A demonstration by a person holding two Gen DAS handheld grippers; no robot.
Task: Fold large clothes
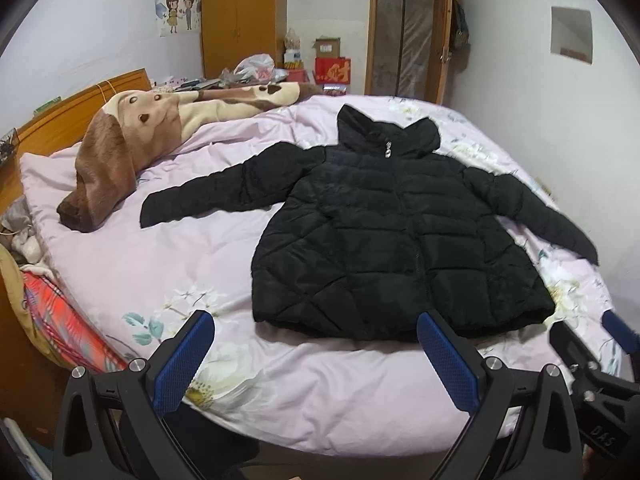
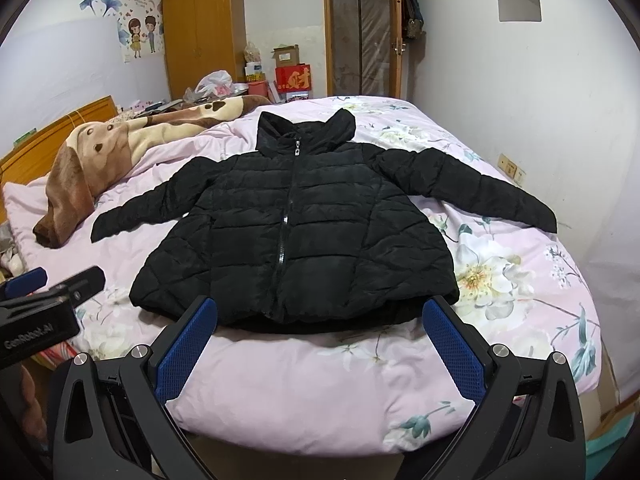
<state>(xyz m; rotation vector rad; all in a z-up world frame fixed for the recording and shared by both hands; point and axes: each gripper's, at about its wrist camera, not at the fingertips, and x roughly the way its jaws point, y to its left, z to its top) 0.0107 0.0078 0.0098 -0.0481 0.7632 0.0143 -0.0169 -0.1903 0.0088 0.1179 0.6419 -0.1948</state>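
A black quilted puffer jacket [image 1: 396, 232] lies flat, front up and zipped, on the pink floral bed [image 1: 168, 272], sleeves spread to both sides and hood at the far end. It also shows in the right wrist view [image 2: 296, 232]. My left gripper [image 1: 316, 332] is open and empty, held above the bed's near edge, just short of the jacket's hem and toward its left half. My right gripper [image 2: 320, 320] is open and empty, just short of the hem's middle. The right gripper shows at the left wrist view's right edge [image 1: 588, 332], and the left gripper at the right wrist view's left edge [image 2: 56, 280].
A brown and cream dog-print blanket [image 1: 132, 136] lies bunched at the bed's left, by the wooden headboard [image 1: 60, 112]. A wardrobe [image 1: 240, 16], boxes and bags stand behind the bed. A white wall [image 2: 540, 120] runs along the bed's right side.
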